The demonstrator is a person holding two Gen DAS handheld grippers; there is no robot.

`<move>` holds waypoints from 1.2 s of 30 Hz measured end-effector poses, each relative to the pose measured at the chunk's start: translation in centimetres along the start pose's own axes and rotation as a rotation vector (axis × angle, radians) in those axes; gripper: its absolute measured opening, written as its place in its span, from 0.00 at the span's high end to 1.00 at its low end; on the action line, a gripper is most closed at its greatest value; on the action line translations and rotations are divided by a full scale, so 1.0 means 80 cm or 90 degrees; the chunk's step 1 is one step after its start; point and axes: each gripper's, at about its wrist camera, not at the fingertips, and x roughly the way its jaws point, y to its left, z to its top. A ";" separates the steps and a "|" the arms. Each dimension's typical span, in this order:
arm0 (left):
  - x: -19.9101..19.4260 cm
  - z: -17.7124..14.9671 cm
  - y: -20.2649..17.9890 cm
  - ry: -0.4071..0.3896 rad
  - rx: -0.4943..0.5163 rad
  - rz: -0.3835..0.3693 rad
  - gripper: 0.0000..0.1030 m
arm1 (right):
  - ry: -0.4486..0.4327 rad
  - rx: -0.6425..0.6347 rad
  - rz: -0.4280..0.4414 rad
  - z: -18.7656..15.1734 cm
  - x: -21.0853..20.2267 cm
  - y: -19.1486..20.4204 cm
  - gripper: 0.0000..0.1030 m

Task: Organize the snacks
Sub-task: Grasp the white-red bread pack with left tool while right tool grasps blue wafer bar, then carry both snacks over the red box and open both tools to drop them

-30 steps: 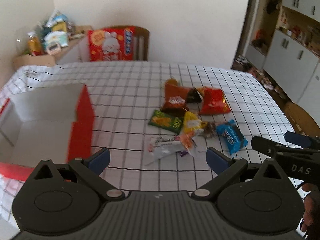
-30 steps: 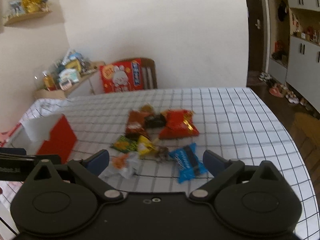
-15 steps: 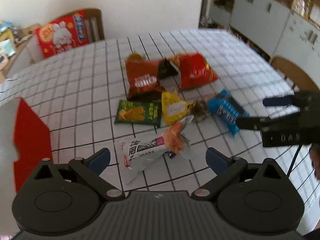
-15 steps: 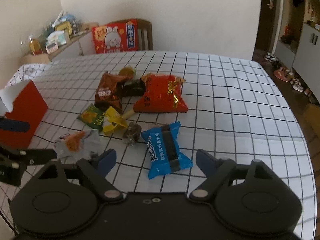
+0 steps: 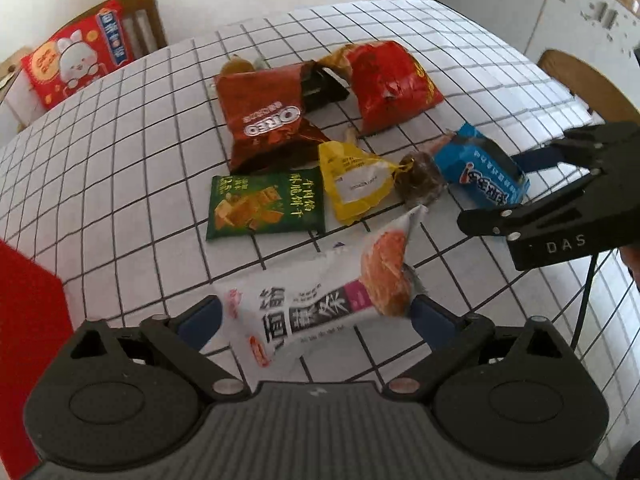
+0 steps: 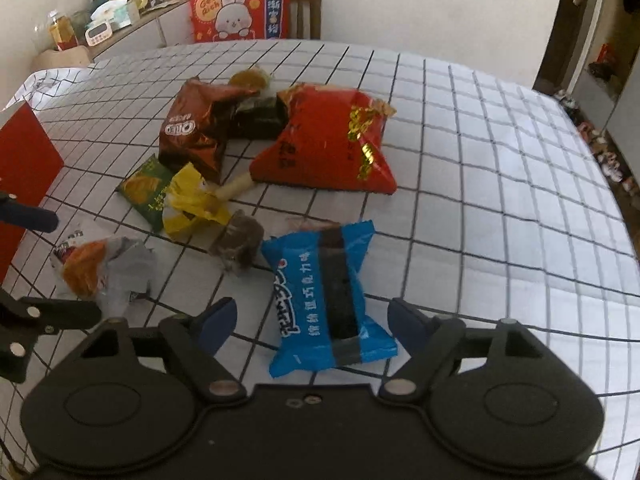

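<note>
Left wrist view: the left gripper (image 5: 316, 318) hangs over a white bread packet (image 5: 320, 284) with an orange picture on it, its jaws spread wide on either side of the packet and not pressing it. The right gripper (image 6: 310, 318) straddles a blue chocolate-cake packet (image 6: 328, 300); its jaws are closing, the packet between them but not yet pinched.

The snacks lie in a loose cluster on a grid-patterned tablecloth (image 6: 500, 160). Bare cloth stretches wide to the far right of the pile and behind it, up to the table's far edge. A red box (image 5: 28, 312) stands at the left edge, well apart from the pile.

Counted across both views: one brown Oreo bag (image 5: 268, 116), one large red bag (image 5: 392, 84), one black packet (image 5: 320, 88) wedged between those two, one green cracker packet (image 5: 264, 204), one yellow packet (image 5: 356, 180), one small brown wrapped cake (image 5: 420, 176), one orange-brown round snack (image 6: 248, 78) behind the Oreo bag, plus the white and blue packets.

A chair (image 6: 308, 8) at the far edge carries a red rabbit-print bag (image 6: 240, 10).
</note>
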 end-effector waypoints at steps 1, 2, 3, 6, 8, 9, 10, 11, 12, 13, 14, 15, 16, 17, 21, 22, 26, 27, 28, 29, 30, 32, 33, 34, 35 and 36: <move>0.003 0.001 -0.002 0.004 0.009 0.003 0.04 | 0.002 -0.006 -0.004 0.001 0.003 0.001 0.22; 0.005 0.001 -0.003 0.006 0.016 0.003 0.04 | 0.001 -0.012 -0.012 0.001 0.006 0.002 0.23; 0.006 0.002 -0.003 0.006 0.019 0.002 0.05 | 0.002 -0.014 -0.016 0.002 0.008 0.002 0.26; 0.004 0.005 -0.002 0.003 0.014 -0.011 0.16 | -0.003 -0.003 -0.017 0.002 0.007 0.000 0.32; 0.004 0.006 -0.003 0.004 0.011 -0.016 0.28 | -0.007 0.004 -0.015 0.002 0.004 -0.001 0.39; 0.003 0.006 -0.003 0.002 0.009 -0.014 0.29 | -0.008 0.004 -0.019 0.002 0.004 -0.001 0.44; 0.002 0.006 -0.004 0.001 0.006 -0.014 0.33 | -0.009 0.003 -0.024 0.002 0.004 -0.001 0.50; 0.002 0.006 -0.004 0.000 0.003 -0.014 0.37 | -0.011 0.004 -0.028 0.001 0.003 -0.001 0.52; 0.000 0.006 -0.003 -0.004 -0.003 -0.014 0.40 | -0.013 0.008 -0.028 0.000 0.002 -0.002 0.55; -0.002 0.007 -0.003 -0.008 -0.009 -0.013 0.48 | -0.015 0.014 -0.025 -0.001 0.000 -0.003 0.56; -0.004 0.007 -0.002 -0.010 -0.017 -0.015 0.53 | -0.015 0.020 -0.023 -0.002 -0.002 -0.004 0.58; -0.005 0.007 -0.001 -0.011 -0.023 -0.017 0.54 | -0.017 0.024 -0.023 -0.003 -0.004 -0.003 0.60; -0.007 0.007 0.000 -0.013 -0.030 -0.018 0.56 | -0.019 0.028 -0.024 -0.004 -0.006 -0.003 0.61; -0.008 0.006 0.000 -0.016 -0.035 -0.015 0.58 | -0.021 0.031 -0.024 -0.006 -0.009 -0.003 0.62; -0.019 0.001 0.003 -0.031 -0.063 -0.012 0.63 | -0.035 0.043 -0.012 -0.012 -0.028 0.001 0.64; -0.023 -0.001 0.004 -0.035 -0.073 -0.014 0.63 | -0.037 0.044 -0.008 -0.013 -0.033 0.002 0.64; -0.043 -0.009 0.010 -0.045 -0.120 -0.013 0.63 | -0.050 0.037 0.011 -0.017 -0.062 0.013 0.64; -0.047 -0.011 0.011 -0.048 -0.129 -0.010 0.63 | -0.055 0.034 0.014 -0.018 -0.070 0.015 0.64; -0.053 -0.014 0.012 -0.051 -0.141 -0.009 0.63 | -0.058 0.033 0.019 -0.019 -0.077 0.018 0.64; -0.061 -0.018 0.014 -0.055 -0.155 -0.012 0.63 | -0.061 0.032 0.024 -0.019 -0.086 0.021 0.64; -0.067 -0.020 0.015 -0.060 -0.164 -0.014 0.63 | -0.064 0.032 0.028 -0.019 -0.091 0.025 0.64; -0.085 -0.027 0.017 -0.073 -0.184 -0.012 0.63 | -0.069 0.025 0.037 -0.019 -0.104 0.032 0.64; -0.094 -0.030 0.019 -0.077 -0.195 -0.010 0.63 | -0.072 0.022 0.042 -0.018 -0.110 0.037 0.64; -0.104 -0.033 0.021 -0.081 -0.207 -0.008 0.63 | -0.074 0.018 0.046 -0.017 -0.115 0.042 0.64; -0.112 -0.037 0.023 -0.084 -0.217 -0.006 0.63 | -0.077 0.015 0.052 -0.016 -0.121 0.046 0.64; -0.122 -0.040 0.024 -0.088 -0.228 -0.001 0.63 | -0.081 0.010 0.057 -0.014 -0.126 0.051 0.64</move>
